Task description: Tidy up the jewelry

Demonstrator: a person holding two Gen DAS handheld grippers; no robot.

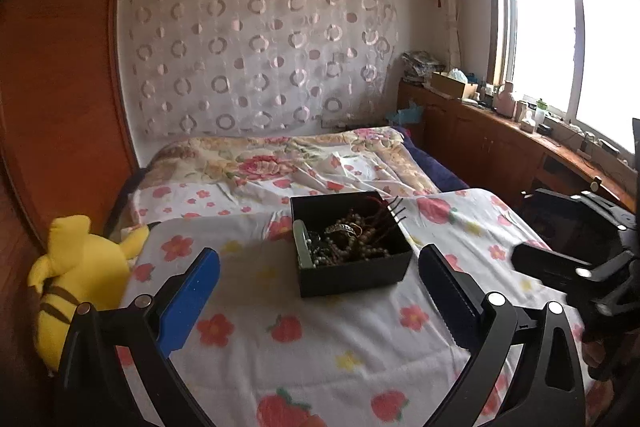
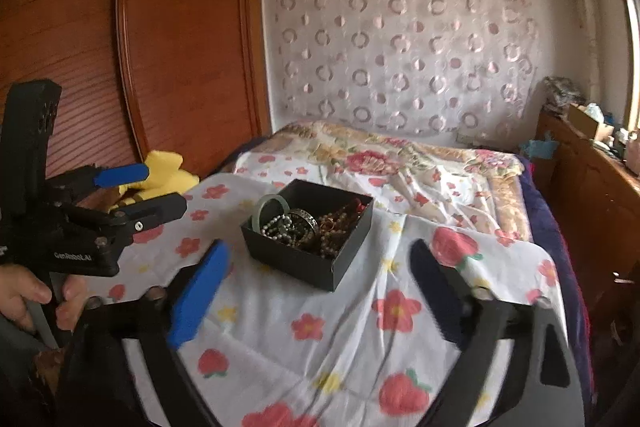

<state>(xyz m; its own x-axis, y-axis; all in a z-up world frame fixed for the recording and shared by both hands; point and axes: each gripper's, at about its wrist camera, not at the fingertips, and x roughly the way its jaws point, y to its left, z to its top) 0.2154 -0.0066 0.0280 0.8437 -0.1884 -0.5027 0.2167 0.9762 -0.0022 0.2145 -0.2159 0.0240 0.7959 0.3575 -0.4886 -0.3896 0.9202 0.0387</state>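
A black open box [image 1: 352,279] [image 2: 288,259] stands on a table covered with a floral cloth [image 1: 320,347] [image 2: 360,327]. It holds tangled jewelry [image 1: 352,235] [image 2: 308,227]: bead strands, a metal band and a pale green bangle [image 1: 302,243] [image 2: 272,203] leaning at its left side. My left gripper [image 1: 319,254] [image 2: 166,188] is open, its fingers spread to either side of the box and short of it. My right gripper [image 2: 319,246] [image 1: 524,223] is open too, just in front of the box. Nothing is between either pair of fingers.
A yellow plush toy [image 1: 80,267] [image 2: 164,175] lies at the table's left edge by a wooden wardrobe [image 1: 60,67] [image 2: 180,47]. Behind the table is a bed with a floral quilt [image 1: 280,163] [image 2: 380,155]. A cluttered wooden counter [image 1: 500,131] runs under the window. A hand [image 2: 24,291] holds the left gripper's handle.
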